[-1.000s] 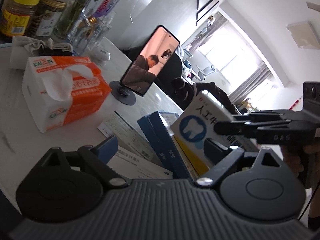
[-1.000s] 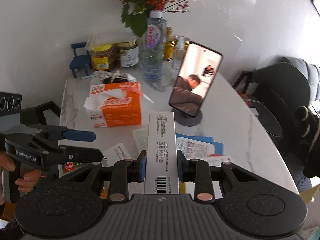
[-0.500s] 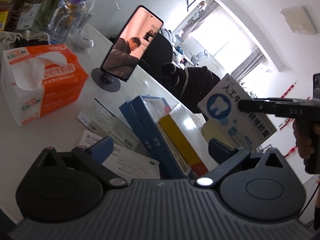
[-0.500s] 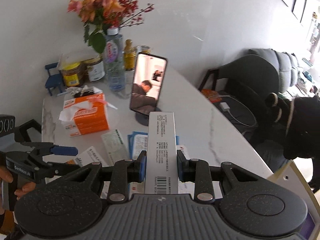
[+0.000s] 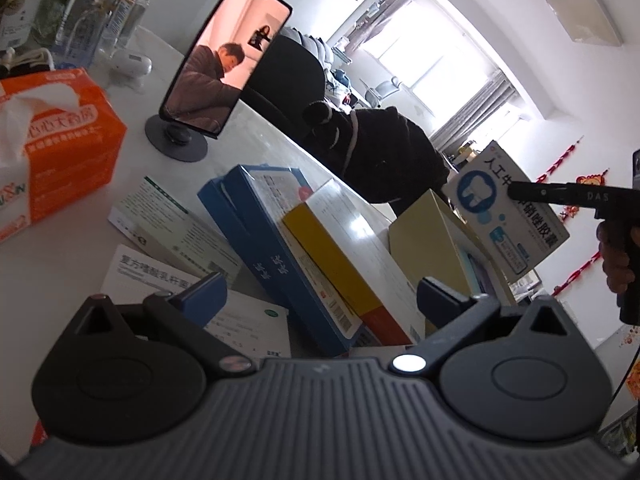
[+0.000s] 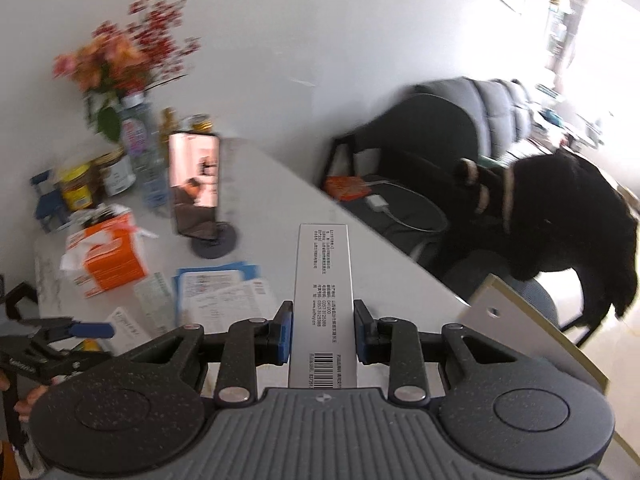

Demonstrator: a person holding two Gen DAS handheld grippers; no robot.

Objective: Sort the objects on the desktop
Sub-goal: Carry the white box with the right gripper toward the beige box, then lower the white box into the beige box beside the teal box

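1. Here the right gripper (image 6: 322, 330) pinches a white medicine box (image 6: 323, 300) between its blue pads, clear of the table (image 6: 272, 184) and out past its edge, above an open cardboard box (image 5: 430, 240).
2. The left gripper (image 5: 320, 290) has its fingers spread wide with nothing between them, hovering over a pile of flat boxes.
3. In that pile, a yellow box (image 5: 340, 264) lies on a blue box (image 5: 256, 236).
4. An orange tissue pack (image 5: 60, 148) and a phone on a stand (image 5: 224, 56) sit farther back.
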